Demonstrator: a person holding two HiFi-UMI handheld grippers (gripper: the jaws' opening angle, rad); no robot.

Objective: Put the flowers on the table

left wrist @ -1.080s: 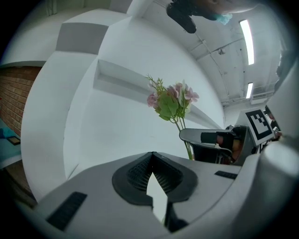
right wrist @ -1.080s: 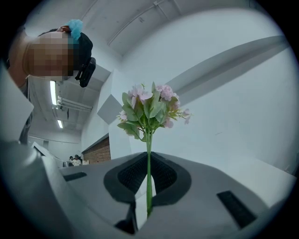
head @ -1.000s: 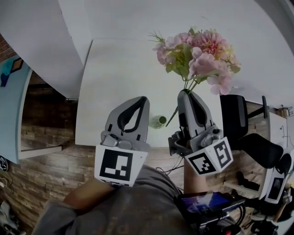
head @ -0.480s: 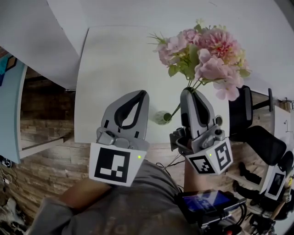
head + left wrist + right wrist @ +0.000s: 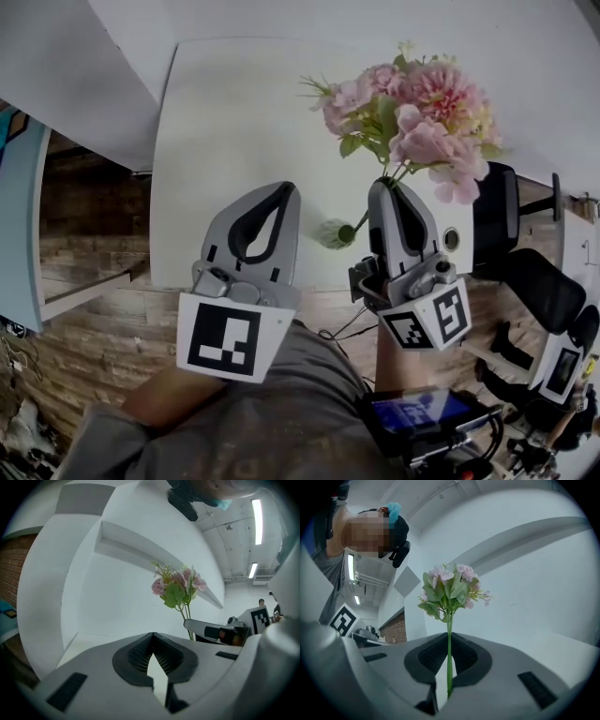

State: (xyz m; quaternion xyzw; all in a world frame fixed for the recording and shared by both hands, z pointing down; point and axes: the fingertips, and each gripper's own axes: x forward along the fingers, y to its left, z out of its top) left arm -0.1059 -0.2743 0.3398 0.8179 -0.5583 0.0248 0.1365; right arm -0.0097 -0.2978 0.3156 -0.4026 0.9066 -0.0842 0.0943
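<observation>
A bunch of pink flowers (image 5: 412, 103) with green leaves stands upright over the white table (image 5: 225, 122). My right gripper (image 5: 384, 185) is shut on its green stems, just below the leaves. The stems run on down to a pale green stub (image 5: 330, 232) above the table's near edge. In the right gripper view the stem (image 5: 449, 658) is pinched between the dark pads, with the flowers (image 5: 450, 590) above. My left gripper (image 5: 289, 187) hangs beside it to the left, shut and holding nothing. In the left gripper view the flowers (image 5: 180, 587) show beyond that gripper (image 5: 152, 634).
A black office chair (image 5: 525, 281) stands right of the table. A lit phone-like device (image 5: 417, 412) sits low at the right. A blue panel (image 5: 19, 225) lies at the left, with a brick-patterned surface (image 5: 84, 347) below it. White walls rise behind the table.
Both grippers and the flowers have shifted slightly forward, further over the table's near edge. The right grip on the stems is unchanged and the left gripper stays shut.
</observation>
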